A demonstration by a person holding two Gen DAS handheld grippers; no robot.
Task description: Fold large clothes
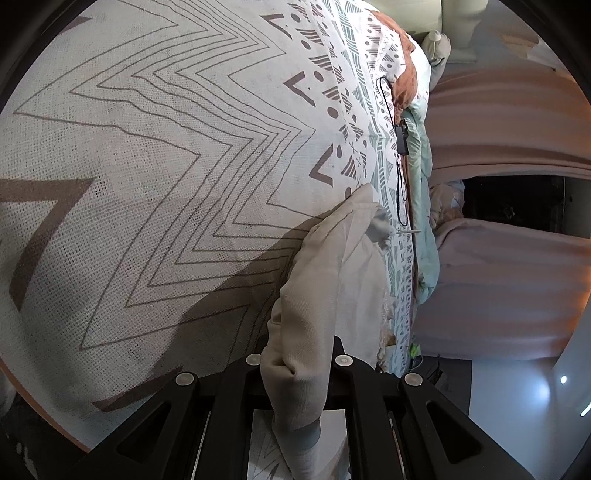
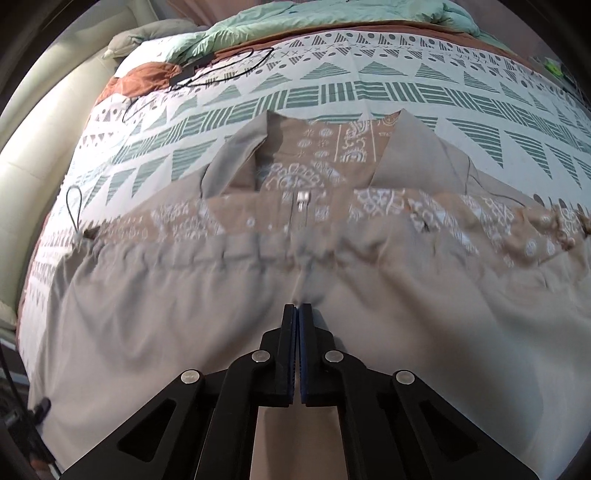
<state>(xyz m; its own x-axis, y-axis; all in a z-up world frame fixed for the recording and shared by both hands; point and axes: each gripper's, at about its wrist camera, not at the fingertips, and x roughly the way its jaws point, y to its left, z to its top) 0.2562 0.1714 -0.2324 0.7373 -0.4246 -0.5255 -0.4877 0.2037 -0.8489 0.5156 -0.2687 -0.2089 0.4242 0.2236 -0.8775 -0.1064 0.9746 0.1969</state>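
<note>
A large beige jacket (image 2: 388,295) with a patterned brown lining and a centre zipper (image 2: 303,197) lies spread on the bed, collar at the far side. My right gripper (image 2: 297,308) is shut low over the jacket's middle, just below the zipper; whether it pinches cloth I cannot tell. My left gripper (image 1: 295,365) is shut on a beige sleeve (image 1: 325,280) of the jacket, whose ribbed cuff hangs down between the fingers, held above the bed.
The bed has a white cover with zigzag and triangle patterns (image 1: 166,155). A black cable with a small box (image 2: 221,70) lies at the far left. A mint quilt (image 2: 295,18) is bunched at the far edge. A cream headboard (image 2: 48,122) stands left.
</note>
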